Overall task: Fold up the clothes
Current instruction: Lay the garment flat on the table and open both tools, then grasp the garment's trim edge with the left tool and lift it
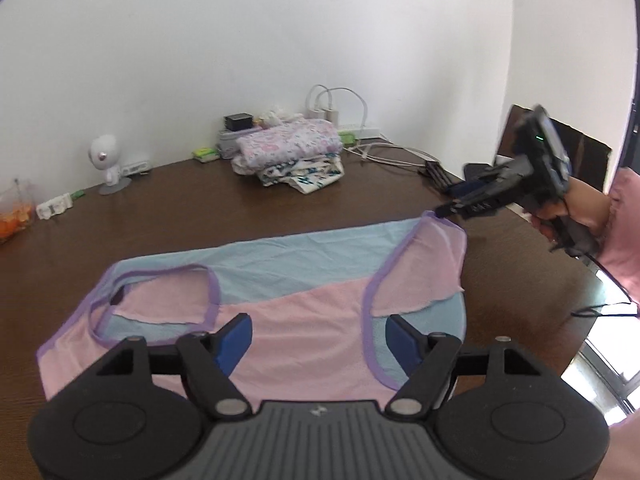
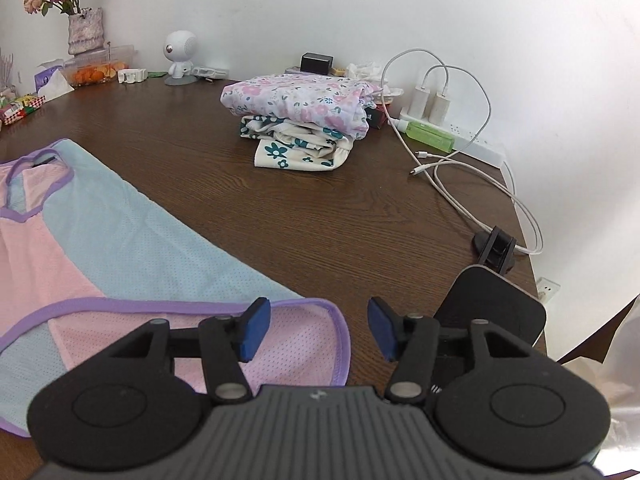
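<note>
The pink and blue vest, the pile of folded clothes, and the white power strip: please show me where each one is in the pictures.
pink and blue vest (image 1: 304, 320), left wrist view, on its pink front panel.
pile of folded clothes (image 2: 304, 100), right wrist view, on the top floral garment.
white power strip (image 2: 480, 148), right wrist view, on its bare top face.

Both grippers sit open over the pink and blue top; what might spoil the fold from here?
The folded-over flap lies loose under the open right gripper, so a low pass may drag it. The left gripper hangs over mid-fabric, not an edge, and may pinch both layers of the top.
</note>
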A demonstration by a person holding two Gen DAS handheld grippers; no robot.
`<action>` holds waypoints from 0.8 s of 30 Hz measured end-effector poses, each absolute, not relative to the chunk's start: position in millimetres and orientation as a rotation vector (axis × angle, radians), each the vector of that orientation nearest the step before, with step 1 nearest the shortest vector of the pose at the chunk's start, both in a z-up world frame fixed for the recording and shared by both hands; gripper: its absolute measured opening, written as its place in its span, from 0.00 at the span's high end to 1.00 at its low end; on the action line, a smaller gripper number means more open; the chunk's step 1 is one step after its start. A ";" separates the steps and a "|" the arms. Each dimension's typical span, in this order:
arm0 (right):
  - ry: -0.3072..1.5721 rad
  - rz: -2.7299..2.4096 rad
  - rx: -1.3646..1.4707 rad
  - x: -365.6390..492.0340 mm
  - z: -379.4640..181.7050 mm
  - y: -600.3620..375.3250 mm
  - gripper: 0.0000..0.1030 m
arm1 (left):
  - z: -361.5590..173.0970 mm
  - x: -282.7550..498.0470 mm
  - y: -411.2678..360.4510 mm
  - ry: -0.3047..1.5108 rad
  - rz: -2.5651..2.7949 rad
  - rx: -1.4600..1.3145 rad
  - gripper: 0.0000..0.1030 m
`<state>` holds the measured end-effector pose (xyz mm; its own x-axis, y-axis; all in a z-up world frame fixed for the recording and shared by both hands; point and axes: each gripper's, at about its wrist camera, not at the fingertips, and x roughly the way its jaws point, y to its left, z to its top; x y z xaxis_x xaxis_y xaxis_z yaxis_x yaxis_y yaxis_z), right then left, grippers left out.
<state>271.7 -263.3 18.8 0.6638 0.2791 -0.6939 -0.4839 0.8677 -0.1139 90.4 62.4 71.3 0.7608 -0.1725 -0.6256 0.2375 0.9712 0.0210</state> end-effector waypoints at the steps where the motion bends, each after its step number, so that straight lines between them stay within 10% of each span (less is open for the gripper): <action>1: 0.730 0.452 -0.289 265.0 17.6 -264.4 0.44 | 68.0 103.2 70.2 0.685 -0.203 0.083 0.30; 14: 0.707 0.631 -0.239 182.1 1.9 -227.6 0.43 | 9.6 248.4 115.6 0.873 -0.124 -0.112 0.54; 24: 0.684 0.586 -0.306 209.0 1.1 -214.5 0.43 | -3.3 275.5 124.5 0.885 -0.142 -0.234 0.98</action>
